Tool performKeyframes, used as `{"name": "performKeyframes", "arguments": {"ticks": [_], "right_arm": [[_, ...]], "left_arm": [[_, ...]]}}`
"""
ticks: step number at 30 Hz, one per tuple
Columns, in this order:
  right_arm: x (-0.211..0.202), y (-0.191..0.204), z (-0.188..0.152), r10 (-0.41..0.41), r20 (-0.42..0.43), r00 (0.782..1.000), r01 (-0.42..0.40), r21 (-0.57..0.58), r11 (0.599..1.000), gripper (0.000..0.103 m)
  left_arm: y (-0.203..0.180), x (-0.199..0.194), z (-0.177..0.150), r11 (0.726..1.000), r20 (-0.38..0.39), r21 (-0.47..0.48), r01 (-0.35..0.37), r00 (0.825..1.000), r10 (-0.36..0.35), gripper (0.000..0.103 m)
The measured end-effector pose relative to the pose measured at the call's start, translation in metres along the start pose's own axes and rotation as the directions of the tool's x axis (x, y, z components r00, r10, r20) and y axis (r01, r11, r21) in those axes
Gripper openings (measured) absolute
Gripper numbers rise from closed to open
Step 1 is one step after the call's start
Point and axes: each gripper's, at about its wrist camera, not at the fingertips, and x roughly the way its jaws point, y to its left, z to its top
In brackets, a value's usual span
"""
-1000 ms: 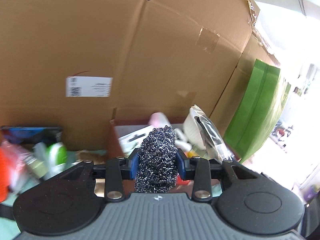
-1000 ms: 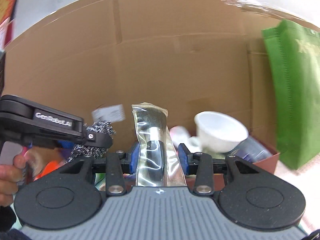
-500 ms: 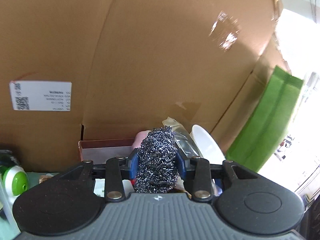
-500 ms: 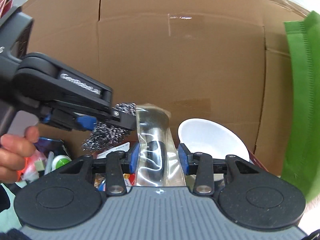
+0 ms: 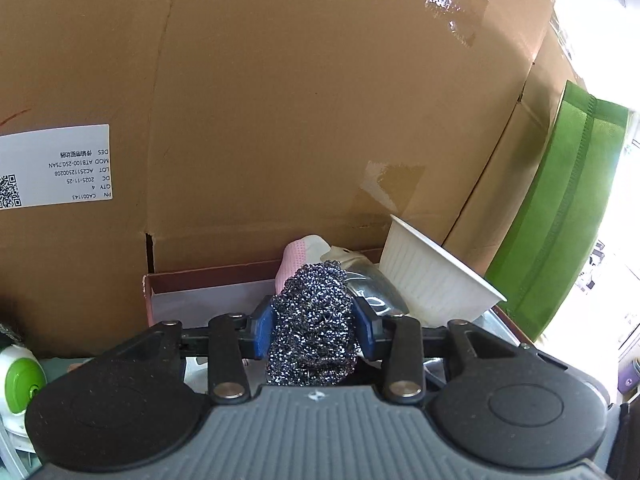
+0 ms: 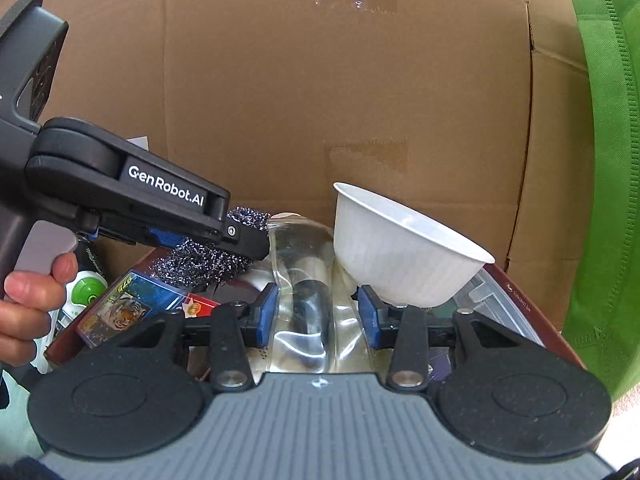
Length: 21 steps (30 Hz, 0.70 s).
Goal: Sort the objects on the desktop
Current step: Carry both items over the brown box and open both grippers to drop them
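The setting is a storage or stockroom-type area. Large cardboard cartons with a shipping label form the backdrop. A green fabric bag stands beside them.

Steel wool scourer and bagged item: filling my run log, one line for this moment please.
left gripper: holds steel wool scourer | right gripper: holds clear bagged item | both over maroon box

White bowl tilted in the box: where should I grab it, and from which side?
Judging by its pose, take the white bowl by its thin rim, one finger inside and one on the ribbed wall. It leans with its mouth up and toward the cardboard wall, so coming from above looks best. Both grippers are full now.
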Motion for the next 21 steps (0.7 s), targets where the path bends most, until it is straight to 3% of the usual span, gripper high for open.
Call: {"name": "performKeyframes", "arguments": {"ticks": [2,4,10,17,21], "right_arm": [[0.000,0.000,-0.001,0.001,0.003,1.000,-0.001,0.002,1.000,0.044],[-0.002,0.002,-0.002,-0.005,0.007,1.000,0.005,0.000,1.000,0.047],[-0.013,0.005,-0.006,-0.039,0.043,0.998,0.039,-0.001,0.999,0.062],[-0.041,0.020,-0.011,-0.076,0.091,0.993,0.075,0.009,0.997,0.085],[-0.055,0.025,-0.011,-0.072,0.105,0.992,0.071,0.015,0.997,0.088]], "left_arm": [[-0.001,-0.002,-0.001,1.000,0.002,0.008,-0.003,1.000,0.003,0.045],[0.000,-0.006,-0.001,1.000,0.012,0.003,0.004,1.000,-0.004,0.070],[0.001,-0.029,-0.002,0.999,0.070,-0.021,0.026,0.997,-0.025,0.099],[-0.001,-0.062,-0.014,1.000,0.092,0.017,0.005,0.996,-0.007,0.103],[-0.006,-0.085,-0.025,1.000,0.127,0.021,-0.017,0.992,0.014,0.103]]}}
